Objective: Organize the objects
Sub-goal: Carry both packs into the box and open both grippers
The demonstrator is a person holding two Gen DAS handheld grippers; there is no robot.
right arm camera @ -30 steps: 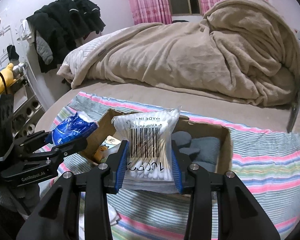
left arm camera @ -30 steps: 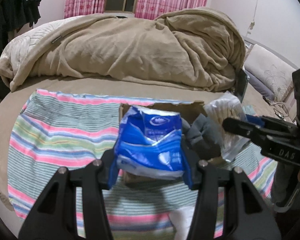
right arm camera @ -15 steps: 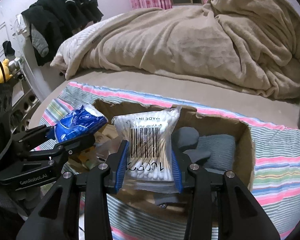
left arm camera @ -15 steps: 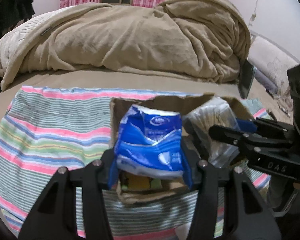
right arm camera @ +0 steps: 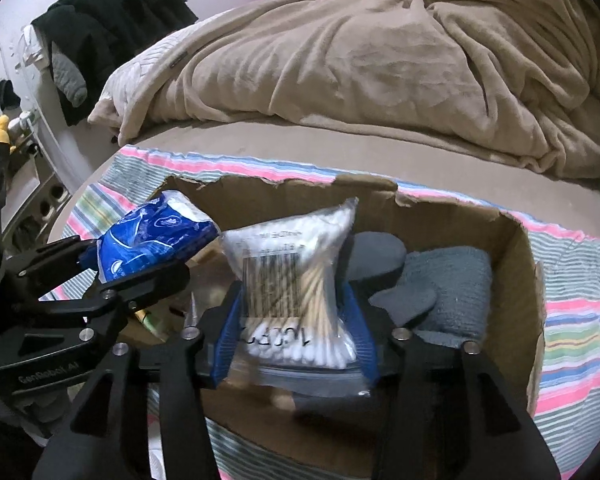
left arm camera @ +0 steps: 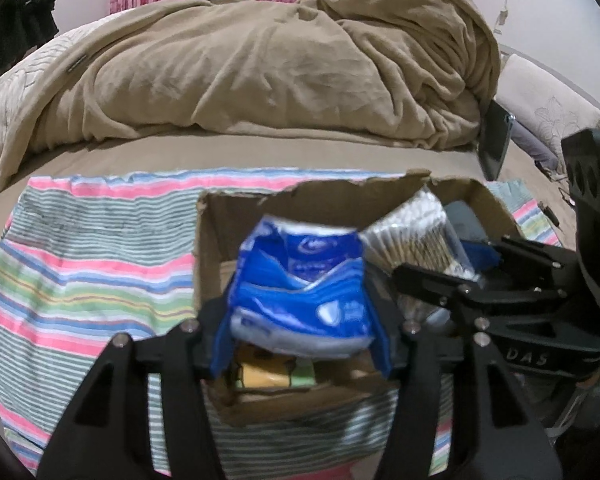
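My left gripper [left arm camera: 300, 320] is shut on a blue tissue pack [left arm camera: 300, 280] and holds it over the left part of an open cardboard box [left arm camera: 210, 248]. My right gripper [right arm camera: 296, 320] is shut on a clear bag of cotton swabs [right arm camera: 292, 280] and holds it over the middle of the box [right arm camera: 516, 280]. The two grippers are side by side above the box. The tissue pack also shows in the right wrist view [right arm camera: 152, 240], and the swab bag in the left wrist view [left arm camera: 416, 236].
Grey gloves [right arm camera: 452, 284] lie in the box's right part; yellow and green items [left arm camera: 272, 374] lie in its left part. The box stands on a striped cloth [left arm camera: 88, 272] on a bed with a heaped beige blanket [left arm camera: 260, 72]. Dark clothes [right arm camera: 112, 28] hang at left.
Both grippers have moved forward with their loads, from in front of the box to above its opening. The box looms larger in both views.
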